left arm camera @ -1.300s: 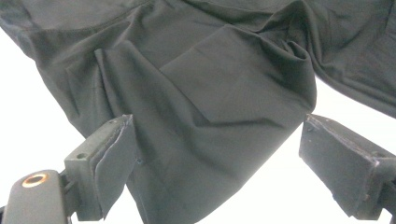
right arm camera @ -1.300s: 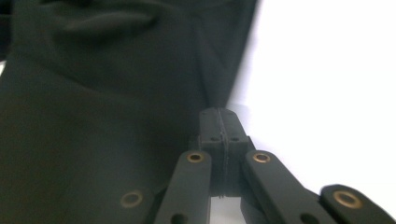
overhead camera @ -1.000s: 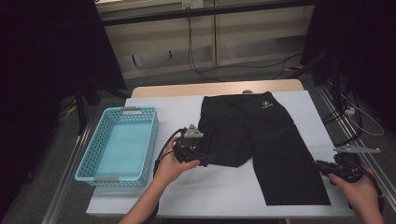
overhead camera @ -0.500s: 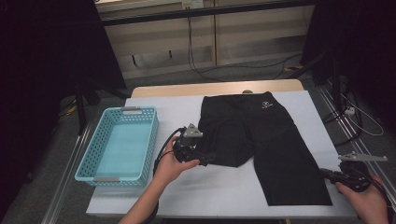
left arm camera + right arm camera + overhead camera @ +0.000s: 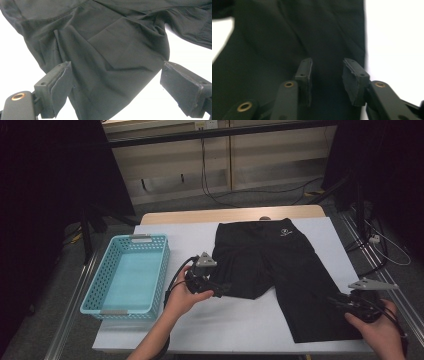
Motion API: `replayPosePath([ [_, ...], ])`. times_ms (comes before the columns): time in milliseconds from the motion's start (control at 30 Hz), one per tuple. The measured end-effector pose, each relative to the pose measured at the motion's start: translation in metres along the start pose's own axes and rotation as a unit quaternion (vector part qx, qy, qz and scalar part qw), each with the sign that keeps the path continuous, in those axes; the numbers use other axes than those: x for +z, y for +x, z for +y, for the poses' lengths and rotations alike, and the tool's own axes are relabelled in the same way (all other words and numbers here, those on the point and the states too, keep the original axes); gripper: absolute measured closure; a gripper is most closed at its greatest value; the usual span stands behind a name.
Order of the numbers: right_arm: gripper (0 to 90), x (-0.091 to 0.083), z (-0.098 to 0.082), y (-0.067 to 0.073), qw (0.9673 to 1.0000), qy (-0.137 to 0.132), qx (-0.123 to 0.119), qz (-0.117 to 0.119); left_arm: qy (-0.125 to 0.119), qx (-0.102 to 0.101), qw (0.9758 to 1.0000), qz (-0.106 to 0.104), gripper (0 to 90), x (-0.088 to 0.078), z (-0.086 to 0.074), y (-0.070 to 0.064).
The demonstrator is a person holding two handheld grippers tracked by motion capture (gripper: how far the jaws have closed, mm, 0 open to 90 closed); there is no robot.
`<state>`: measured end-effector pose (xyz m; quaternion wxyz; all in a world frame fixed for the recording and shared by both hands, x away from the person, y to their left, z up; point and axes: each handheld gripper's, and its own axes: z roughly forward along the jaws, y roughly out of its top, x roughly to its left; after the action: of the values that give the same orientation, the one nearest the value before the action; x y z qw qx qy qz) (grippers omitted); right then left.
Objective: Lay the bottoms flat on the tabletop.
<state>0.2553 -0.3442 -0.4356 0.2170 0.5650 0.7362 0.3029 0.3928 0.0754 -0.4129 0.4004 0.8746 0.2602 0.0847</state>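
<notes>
Left tongs (image 5: pixel 115 87) agape over folded shorts (image 5: pixel 112 50), right tongs (image 5: pixel 327 80) just parting above fabric; basket (image 5: pixel 102 300) in high view.

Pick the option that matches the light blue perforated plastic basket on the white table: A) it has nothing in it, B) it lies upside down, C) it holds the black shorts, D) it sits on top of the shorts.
A: the light blue perforated plastic basket shows a bare floor inside, while the black shorts lie flat on the white table beside it.
</notes>
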Motion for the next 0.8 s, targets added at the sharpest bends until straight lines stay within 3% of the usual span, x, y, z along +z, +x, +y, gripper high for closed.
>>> replayPosePath([
  [200,45.5,0.014,0.016,0.032,0.9993,-0.008,-0.023,0.030,0.006,0.000,1.0000,0.000,11.5,0.002,-0.002,0.001],
  [400,45.7,0.029,0.024,0.060,0.9975,-0.010,-0.041,0.056,0.006,-0.004,1.0000,0.002,11.4,0.001,-0.003,0.003],
  [533,56.2,0.034,0.028,0.081,0.9950,-0.016,-0.053,0.083,0.005,-0.006,1.0000,0.003,11.4,0.000,-0.004,0.003],
  [667,67.8,0.037,0.026,0.107,0.9899,0.003,-0.085,0.113,0.004,-0.005,1.0000,0.005,11.4,0.000,-0.004,0.003],
  [733,71.0,0.040,0.024,0.116,0.9879,0.015,-0.105,0.113,0.005,-0.006,0.9999,0.006,11.3,0.000,-0.004,0.003],
  [800,74.5,0.042,0.021,0.119,0.9874,0.027,-0.122,0.097,0.007,-0.005,0.9999,0.005,11.3,0.000,-0.004,0.003],
])
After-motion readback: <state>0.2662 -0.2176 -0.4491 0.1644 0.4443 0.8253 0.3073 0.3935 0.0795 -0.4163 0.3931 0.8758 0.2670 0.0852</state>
